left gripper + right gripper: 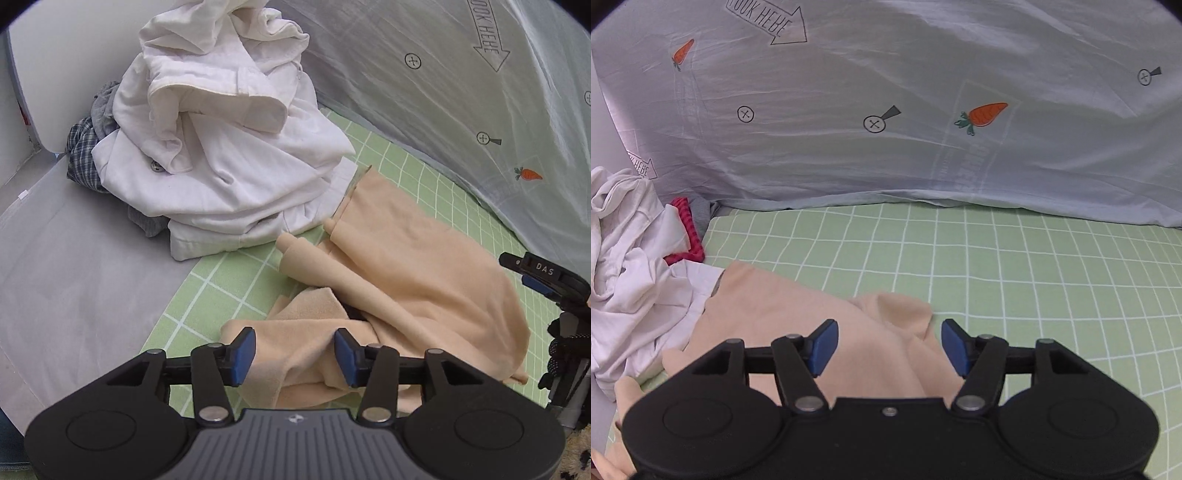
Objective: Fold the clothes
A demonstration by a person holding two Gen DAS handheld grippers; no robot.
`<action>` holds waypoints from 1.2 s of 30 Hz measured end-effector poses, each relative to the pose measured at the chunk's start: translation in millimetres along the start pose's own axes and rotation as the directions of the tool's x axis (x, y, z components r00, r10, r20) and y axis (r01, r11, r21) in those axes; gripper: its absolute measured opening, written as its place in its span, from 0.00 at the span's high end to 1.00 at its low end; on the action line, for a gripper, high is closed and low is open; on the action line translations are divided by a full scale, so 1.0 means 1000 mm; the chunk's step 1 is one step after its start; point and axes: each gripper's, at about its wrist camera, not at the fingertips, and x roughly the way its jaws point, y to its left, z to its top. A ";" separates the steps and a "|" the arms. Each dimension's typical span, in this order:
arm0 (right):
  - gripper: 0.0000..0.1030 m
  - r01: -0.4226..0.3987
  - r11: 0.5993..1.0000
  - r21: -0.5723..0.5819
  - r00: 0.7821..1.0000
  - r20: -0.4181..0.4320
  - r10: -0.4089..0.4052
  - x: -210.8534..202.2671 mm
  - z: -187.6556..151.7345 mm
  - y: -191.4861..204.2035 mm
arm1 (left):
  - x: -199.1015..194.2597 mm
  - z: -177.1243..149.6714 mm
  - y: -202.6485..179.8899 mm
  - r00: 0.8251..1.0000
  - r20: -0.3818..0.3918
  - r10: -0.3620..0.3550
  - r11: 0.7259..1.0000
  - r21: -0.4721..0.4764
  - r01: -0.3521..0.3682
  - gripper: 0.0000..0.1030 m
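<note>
The peach garment point(406, 280) lay rumpled at lower centre on the green checked bed sheet point(1034, 258), beside the white clothes pile point(229, 147). It looked soft, light and floppy, best pinched at a hem or corner. The left gripper point(295, 356) and right gripper point(890, 347) fingers stood roughly half open above it, holding nothing.

The left hand-held gripper point(294, 356) hangs over a crumpled peach garment point(413, 280) lying on a green checked sheet point(229, 280), its blue pads apart with cloth below and between them, not pinched. Behind, a heap of white clothes point(229, 147) sits beside a plaid item point(83, 155). The right hand-held gripper point(543, 277) shows at the right edge. A pale printed cover point(461, 92) rises behind.
</note>
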 end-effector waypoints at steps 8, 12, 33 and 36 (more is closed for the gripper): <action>0.28 -0.038 0.999 -0.002 0.989 -0.141 0.037 0.063 0.012 0.020 | 0.036 0.031 0.000 0.999 -0.024 -0.044 0.998 -0.044 0.043 0.31; 0.46 -0.060 0.998 -0.027 0.986 -0.158 0.055 0.070 0.004 0.022 | 0.076 0.034 -0.010 0.995 -0.103 -0.018 1.000 -0.027 0.016 0.33; 0.85 0.024 0.992 0.128 0.936 0.347 -0.067 -0.138 0.001 -0.099 | -0.019 0.000 -0.124 0.961 0.121 -0.250 0.926 0.320 0.200 0.93; 0.83 0.107 0.976 0.189 0.966 0.214 -0.147 -0.146 -0.049 -0.124 | -0.007 -0.051 -0.128 0.974 0.009 -0.225 0.910 0.360 0.207 0.93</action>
